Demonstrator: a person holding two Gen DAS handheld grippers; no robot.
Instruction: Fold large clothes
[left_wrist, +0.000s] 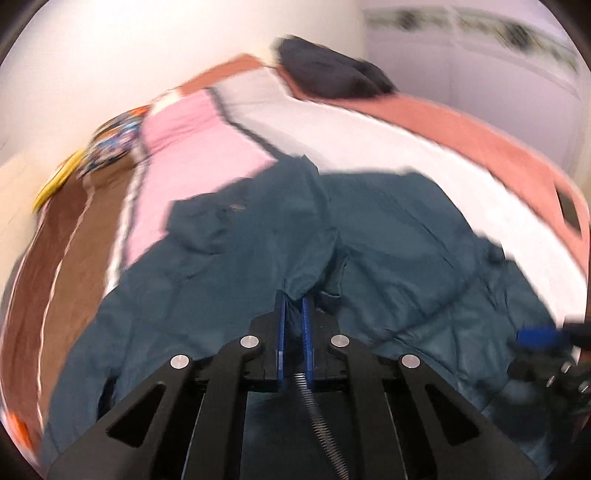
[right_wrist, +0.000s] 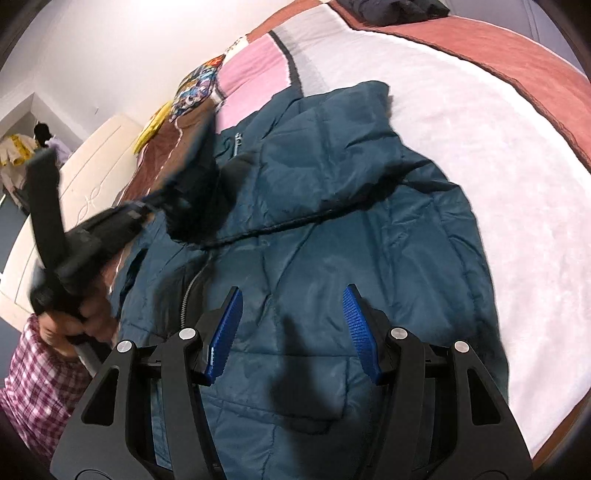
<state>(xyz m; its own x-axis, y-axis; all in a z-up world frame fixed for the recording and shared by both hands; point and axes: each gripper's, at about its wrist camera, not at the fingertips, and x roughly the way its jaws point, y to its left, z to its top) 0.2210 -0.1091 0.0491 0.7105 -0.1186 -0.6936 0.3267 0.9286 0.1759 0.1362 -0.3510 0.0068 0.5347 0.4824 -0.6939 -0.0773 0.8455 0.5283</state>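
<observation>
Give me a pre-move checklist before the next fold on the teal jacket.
1. Left gripper pinching jacket fabric: ok, a fold sits between the shut jaws.
2. Right gripper free: ok, jaws open above the jacket, nothing between them.
3. Jacket fully on the bed: cannot tell, its lower edge is hidden.
4. Fold path clear: not ok, left gripper crosses the jacket's left side.
5. Left view sharp: not ok, motion blur.
</observation>
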